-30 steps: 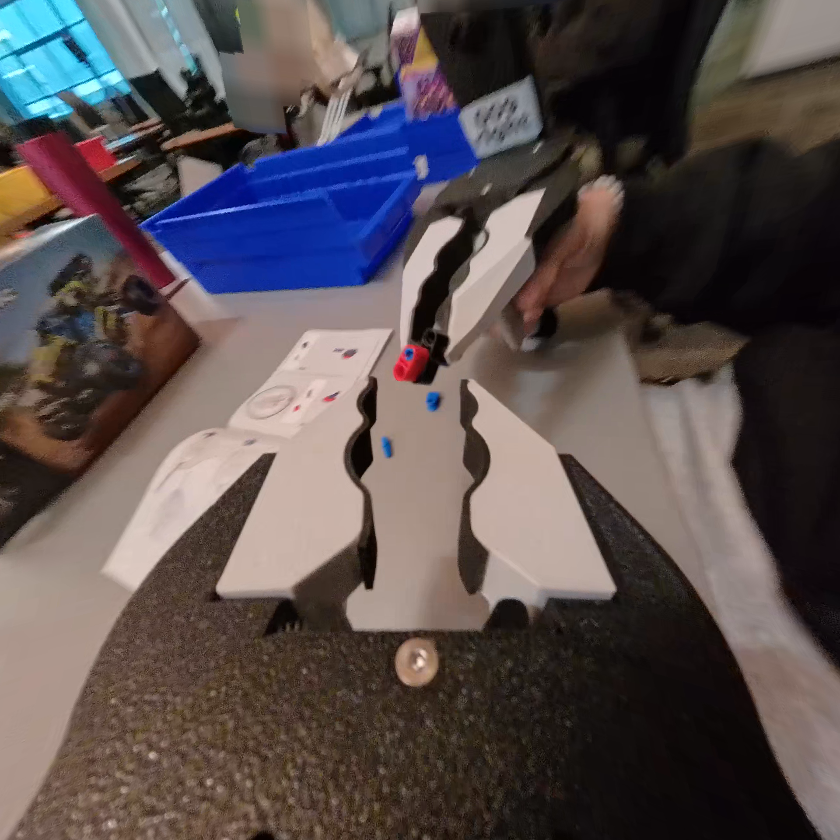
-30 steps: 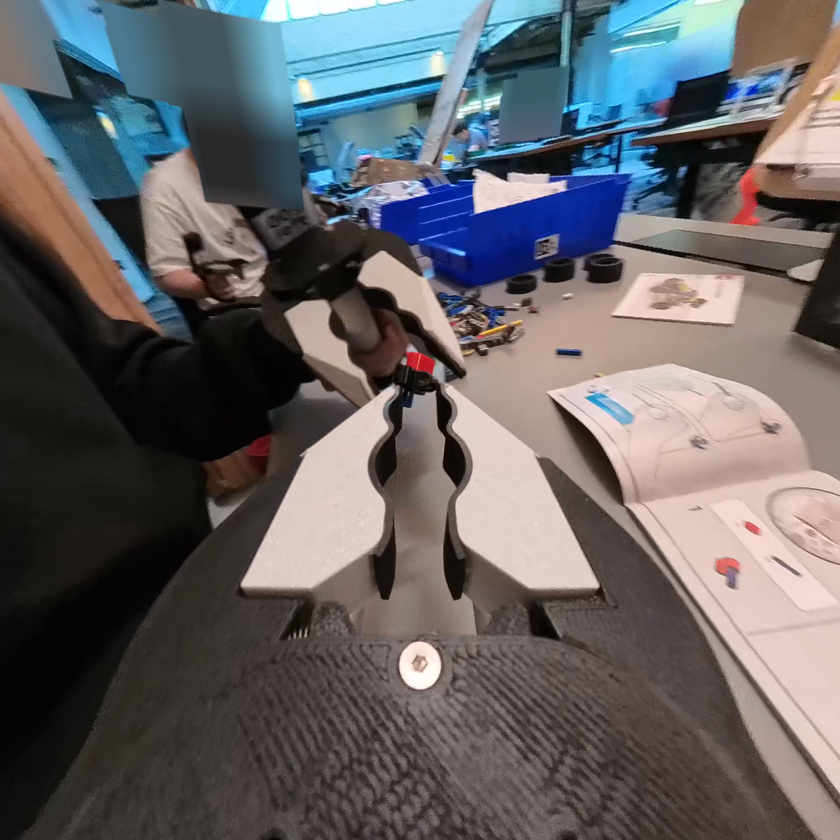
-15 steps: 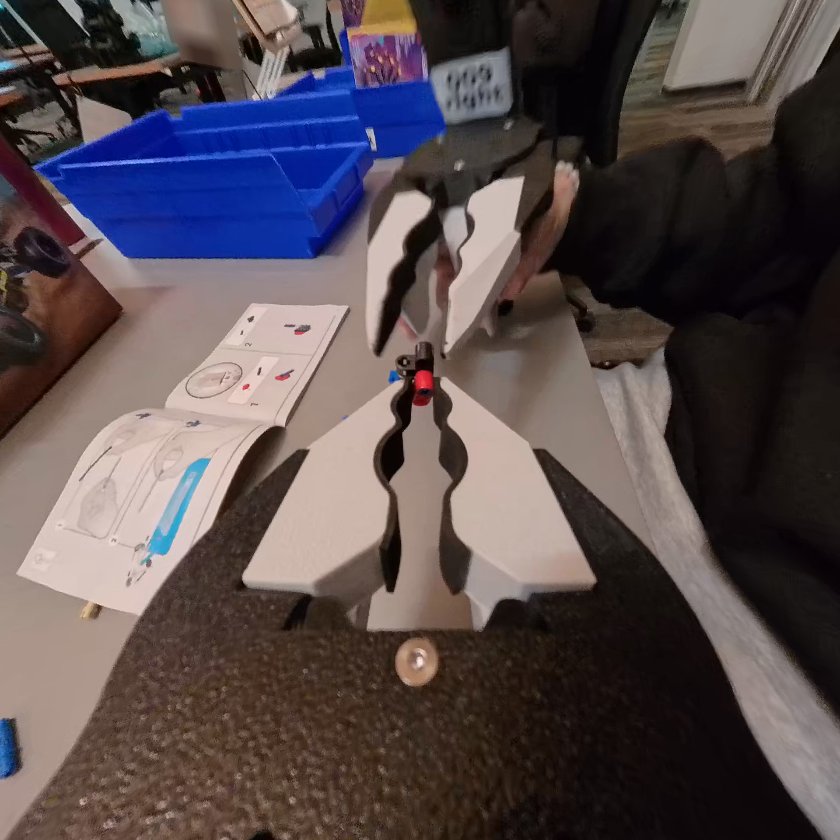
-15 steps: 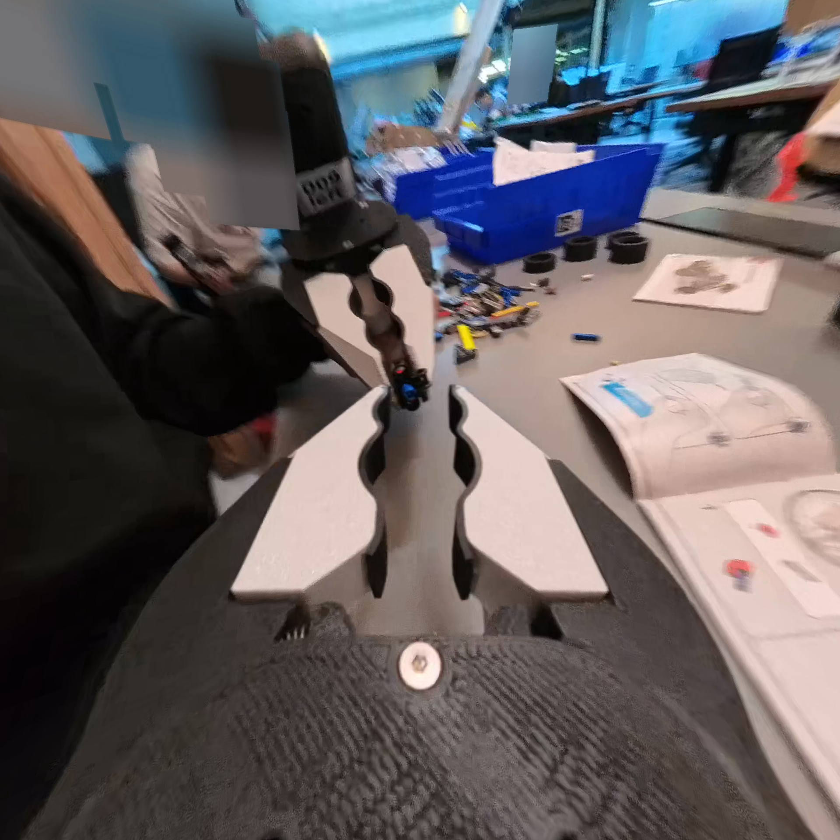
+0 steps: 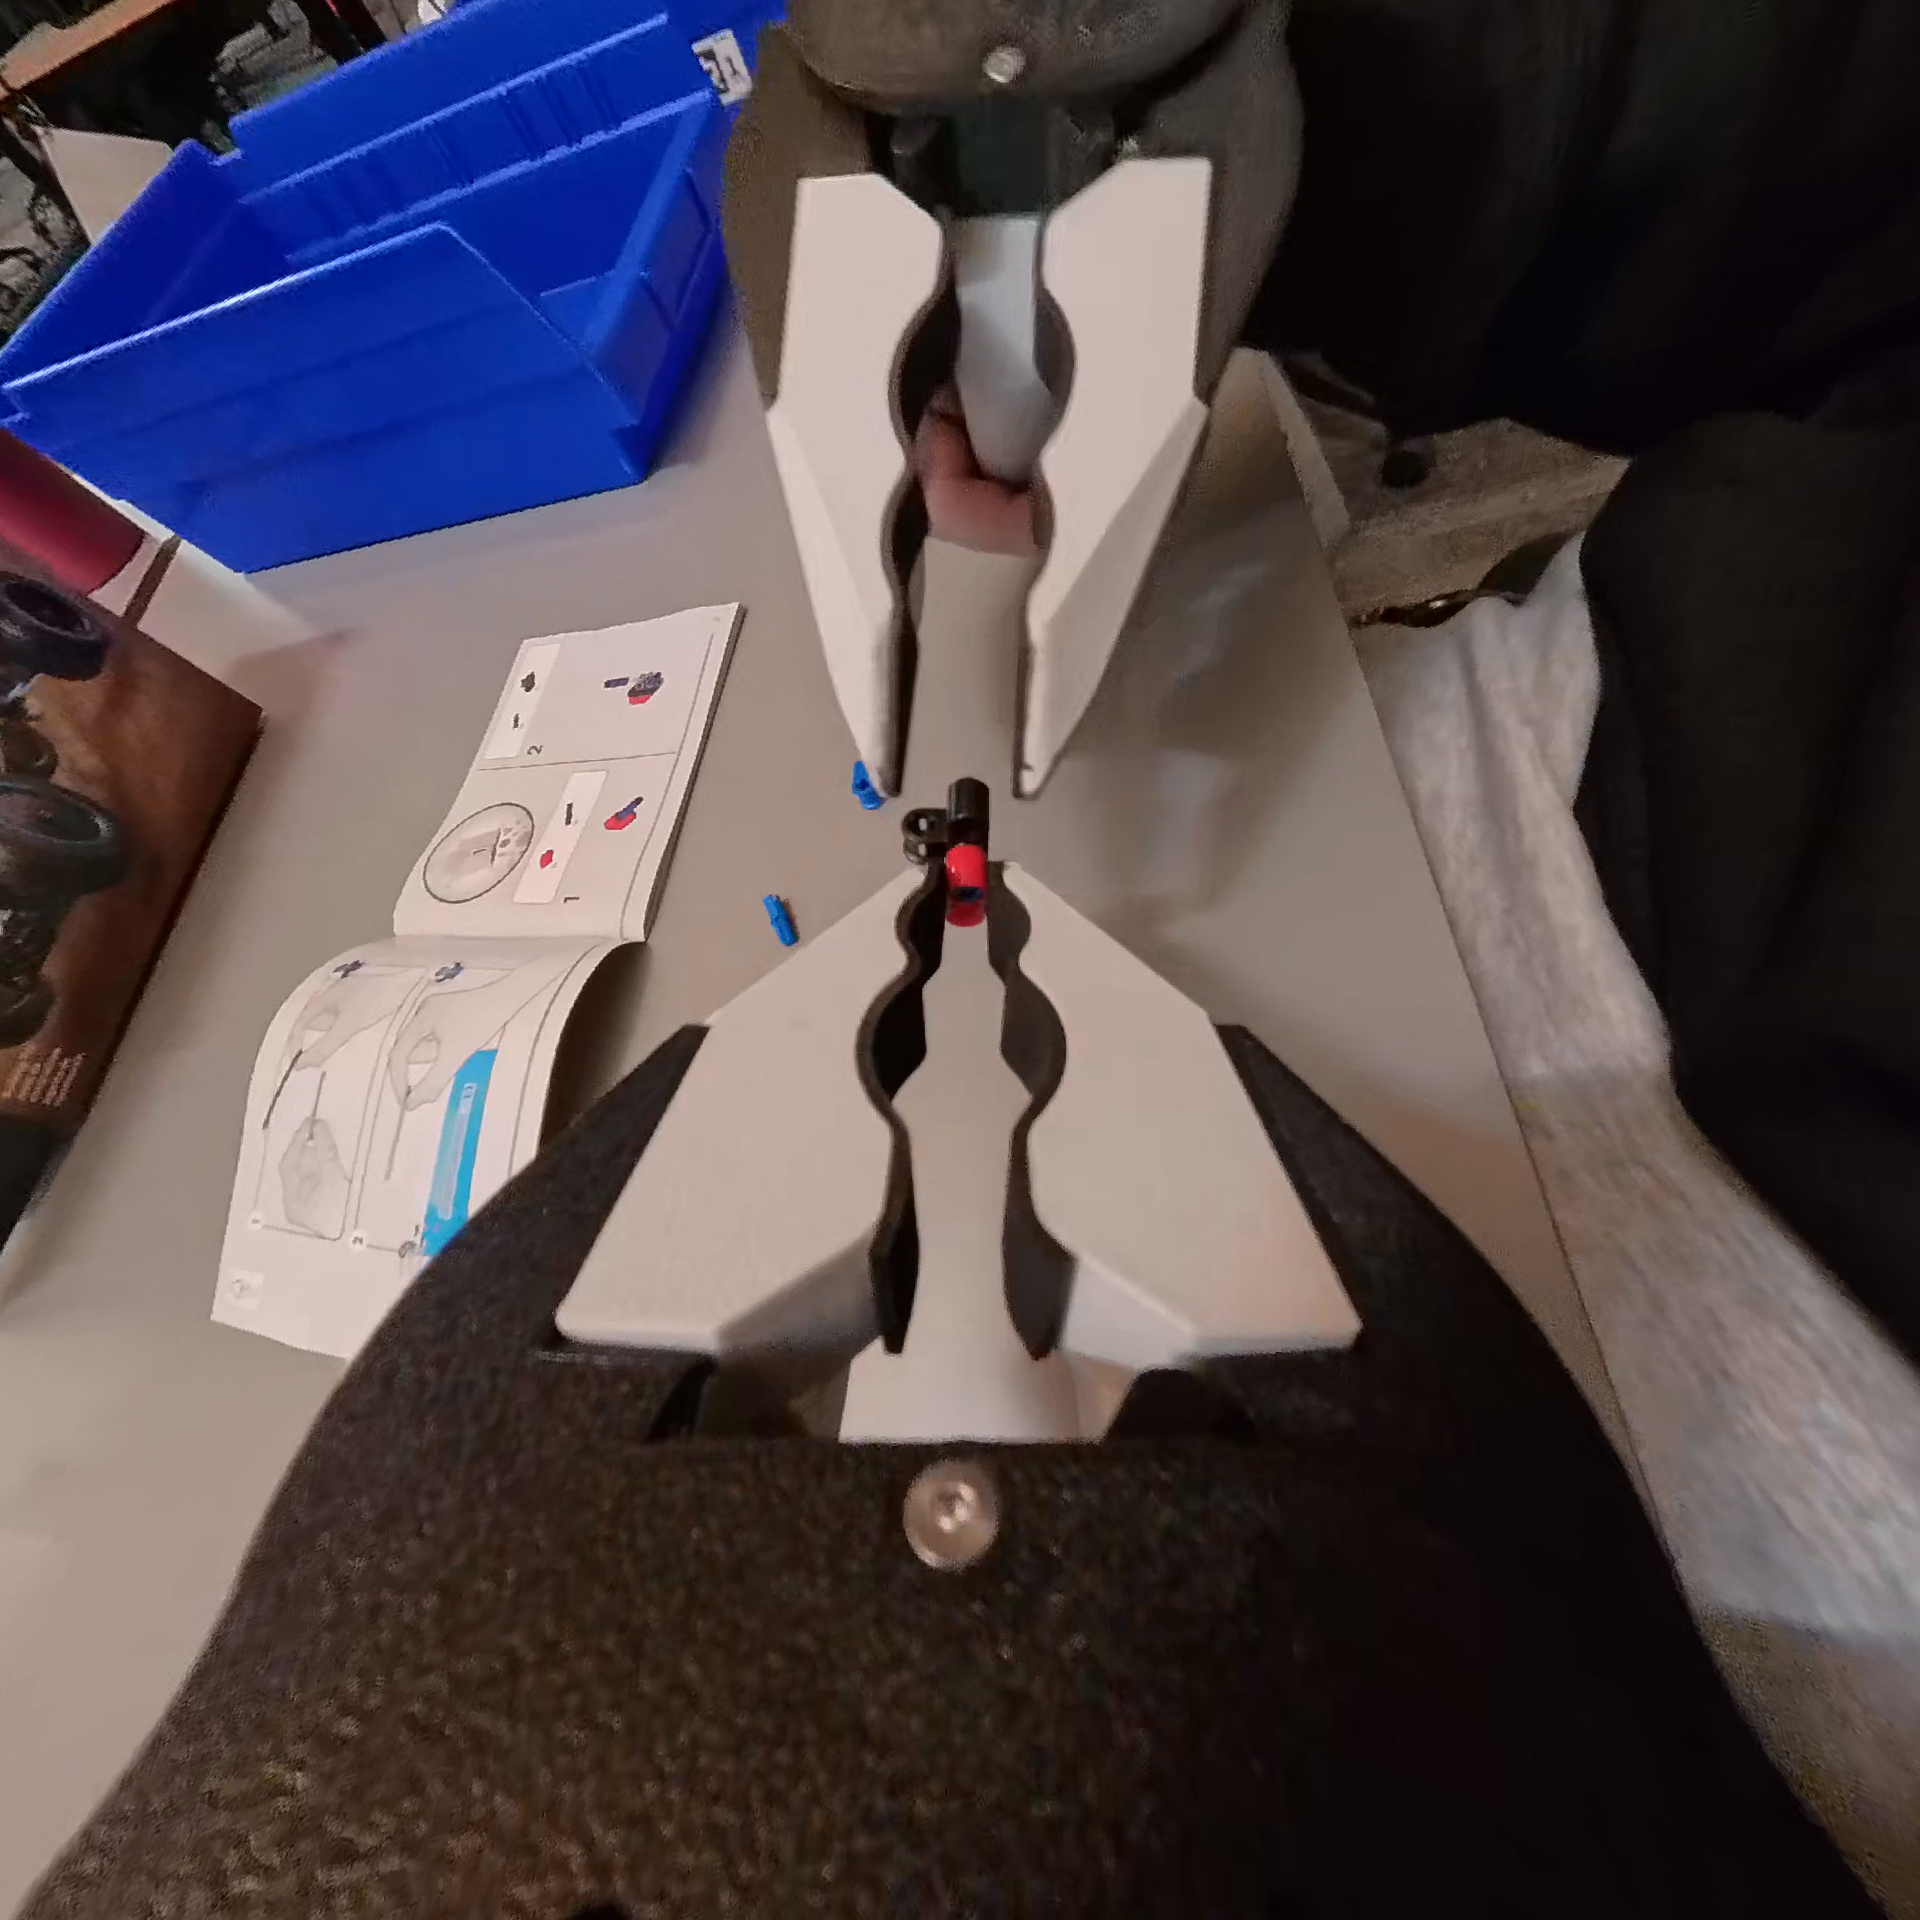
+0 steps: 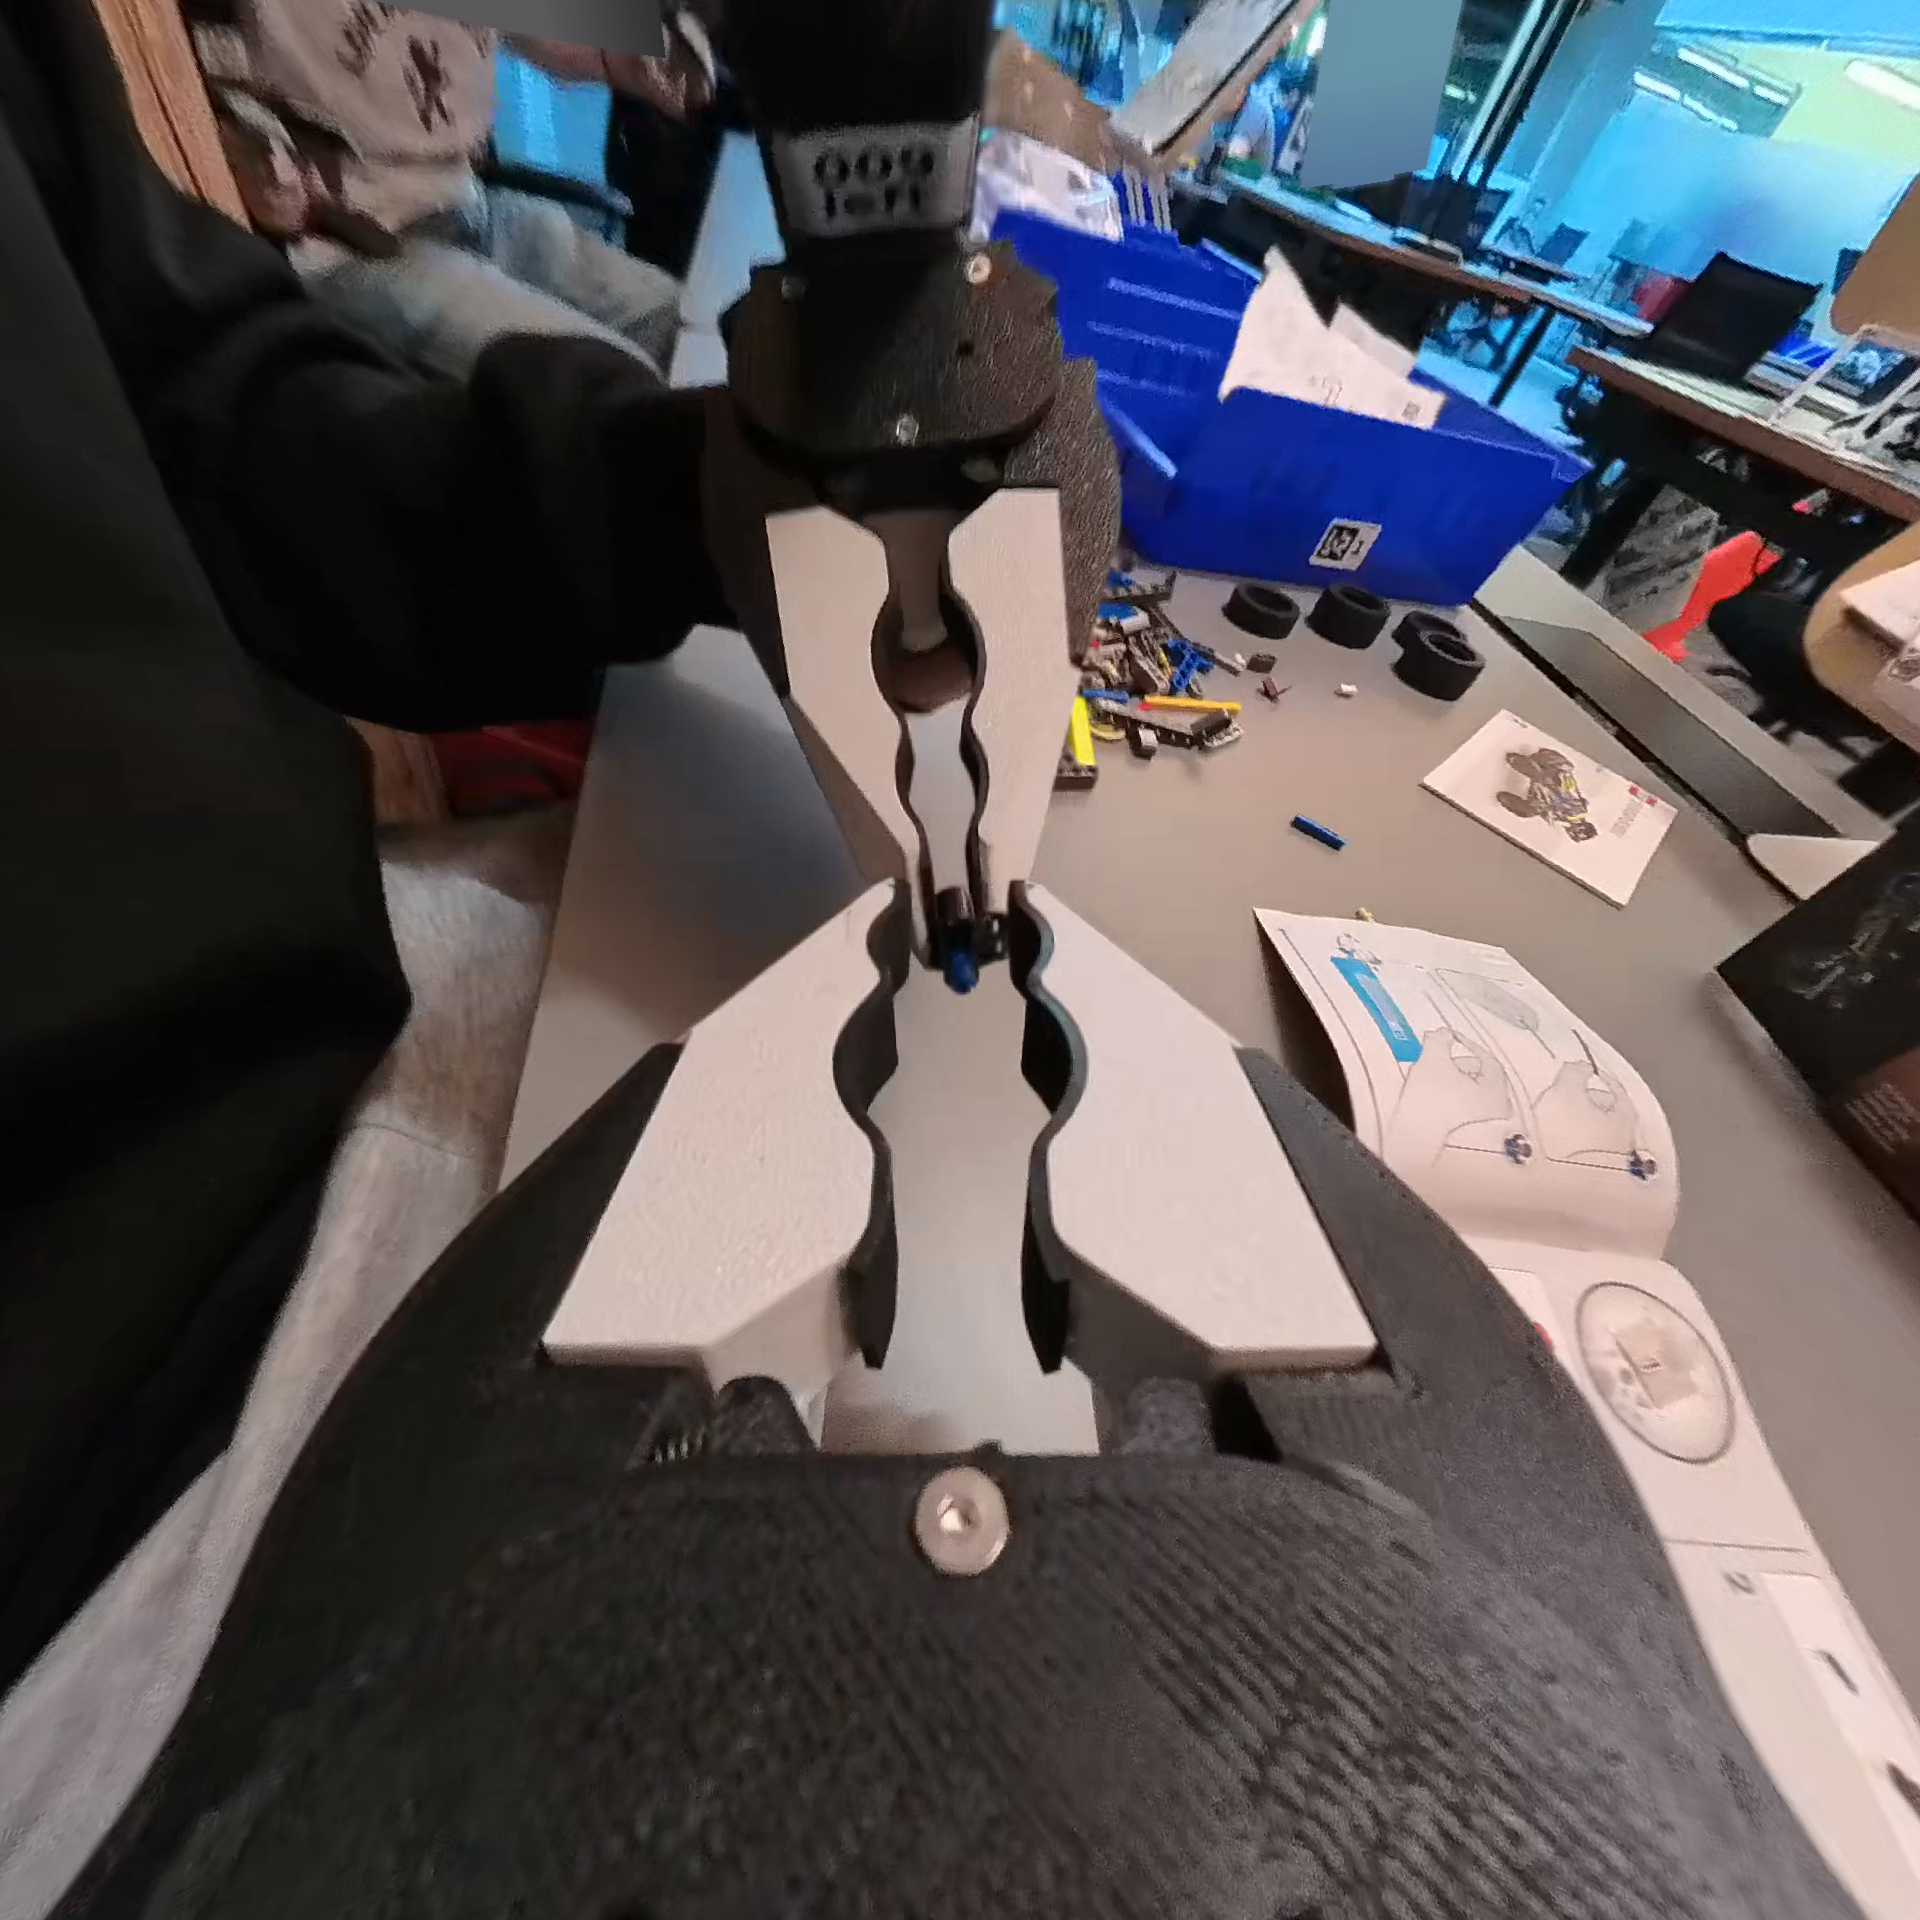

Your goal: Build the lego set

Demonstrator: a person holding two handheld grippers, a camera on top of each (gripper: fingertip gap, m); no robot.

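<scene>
My left gripper [image 5: 961, 891] is shut on a small lego assembly [image 5: 966, 862] with a red part, black connectors and a blue pin. It holds the assembly above the grey table [image 5: 1195, 852]. My right gripper [image 5: 954, 784] faces it head-on, open, with its tips just beyond the black end of the assembly. In the right wrist view the assembly [image 6: 961, 940] sits between the open tips of my right gripper [image 6: 958, 894], gripped by the left gripper [image 6: 954, 914] from the far side. Two loose blue pins [image 5: 777, 920] lie on the table nearby.
An open instruction booklet [image 5: 571, 790] lies left of the grippers and also shows in the right wrist view [image 6: 1455, 1070]. Blue bins [image 5: 364, 343], the set's box [image 5: 83, 831], a pile of loose pieces [image 6: 1153, 686], black tyres [image 6: 1351, 623] and a second booklet [image 6: 1548, 810] stand around. The table edge [image 5: 1455, 935] is close. Both grippers' tips are close together, under 4 cm apart.
The right gripper held the assembly a second ago, then opened as the left gripper shut on it. The two grippers have since swung into line, tip to tip.
</scene>
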